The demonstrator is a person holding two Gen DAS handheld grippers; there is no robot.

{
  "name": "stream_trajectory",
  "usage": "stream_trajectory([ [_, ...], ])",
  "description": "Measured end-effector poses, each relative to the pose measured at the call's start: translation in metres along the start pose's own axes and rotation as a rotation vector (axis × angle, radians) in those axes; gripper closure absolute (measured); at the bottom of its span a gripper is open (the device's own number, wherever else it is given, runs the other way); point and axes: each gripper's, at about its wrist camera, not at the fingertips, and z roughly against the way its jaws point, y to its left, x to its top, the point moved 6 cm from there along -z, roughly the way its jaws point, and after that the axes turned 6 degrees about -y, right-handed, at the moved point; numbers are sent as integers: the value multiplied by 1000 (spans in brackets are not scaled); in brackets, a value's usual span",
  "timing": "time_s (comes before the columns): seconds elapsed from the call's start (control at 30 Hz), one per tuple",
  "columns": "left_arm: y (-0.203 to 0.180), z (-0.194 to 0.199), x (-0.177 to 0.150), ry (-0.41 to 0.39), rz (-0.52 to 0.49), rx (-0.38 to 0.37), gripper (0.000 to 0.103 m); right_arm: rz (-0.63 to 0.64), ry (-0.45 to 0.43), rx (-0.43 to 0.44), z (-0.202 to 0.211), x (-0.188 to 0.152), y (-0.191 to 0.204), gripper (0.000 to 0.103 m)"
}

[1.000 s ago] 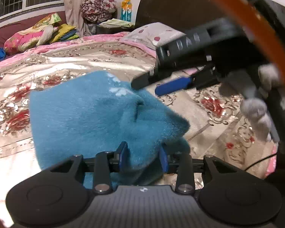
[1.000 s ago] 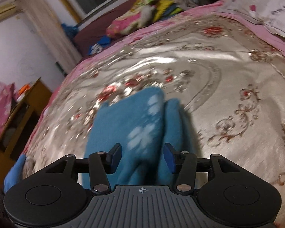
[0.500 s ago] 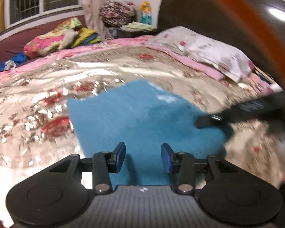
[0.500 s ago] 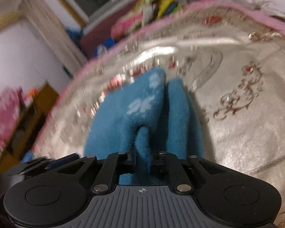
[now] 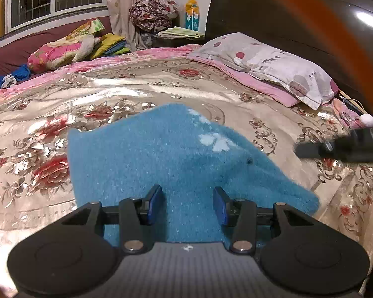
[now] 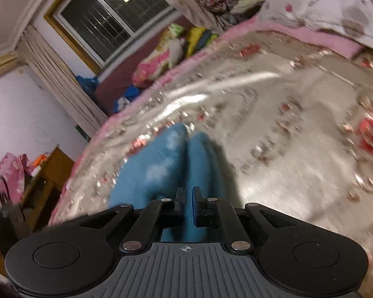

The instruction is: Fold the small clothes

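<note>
A fuzzy blue garment (image 5: 161, 159) with pale flower marks lies on the floral bedspread (image 5: 62, 114). My left gripper (image 5: 188, 203) is open just above its near edge, holding nothing. In the right wrist view, which is blurred, my right gripper (image 6: 189, 198) is shut on a fold of the blue garment (image 6: 171, 159), pinching its near end. The right gripper also shows in the left wrist view (image 5: 340, 146) as a dark blurred shape at the right, apart from the cloth's right tip.
A spotted pillow (image 5: 273, 64) lies at the bed's far right by the dark headboard (image 5: 286, 12). Piled bedding (image 5: 69, 44) sits at the back left. A wooden cabinet (image 6: 44, 173) stands beside the bed on the left.
My left gripper let go of the blue garment and opened; the cloth now lies flatter. My right gripper closed on a fold of the garment and has swung to the right.
</note>
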Motion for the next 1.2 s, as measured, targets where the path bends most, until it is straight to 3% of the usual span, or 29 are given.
stream_trajectory([
  [0.03, 1, 2, 0, 1, 2, -3, 54, 24, -7, -1, -4, 4, 5, 87],
  [0.1, 2, 7, -1, 3, 0, -7, 54, 44, 5, -22, -19, 9, 11, 56],
  [0.17, 4, 13, -1, 3, 2, -6, 54, 21, 38, 0, -38, 7, 12, 48],
  [0.27, 15, 27, -4, -5, 27, 8, 51, 0, 75, 6, -61, -3, 15, 43],
  [0.47, 49, 42, -15, 9, 76, 96, 40, 65, 106, 40, -93, -17, 32, 43],
  [0.53, 57, 37, -18, 28, 98, 115, 40, 88, 109, 25, -103, -23, 33, 51],
  [0.57, 59, 33, -18, 39, 112, 114, 40, 86, 109, 34, -106, -24, 32, 63],
  [0.6, 59, 31, -17, 43, 116, 112, 40, 57, 112, 60, -105, -24, 30, 71],
  [0.67, 52, 28, -8, 30, 93, 111, 40, -12, 104, 106, -98, -16, 25, 75],
  [0.77, 38, 25, 19, -25, 52, 73, 40, -67, 52, 182, -77, -1, 24, 76],
  [0.9, 15, 8, 56, -99, -14, 50, 39, -105, -12, 214, -58, 13, 20, 77],
  [1.03, -5, -19, 60, -87, -13, 7, 39, -207, -68, 205, -50, 27, -8, 77],
  [1.2, -23, -50, 40, -30, -20, -5, 39, -416, -55, 130, -62, 23, -64, 77],
])
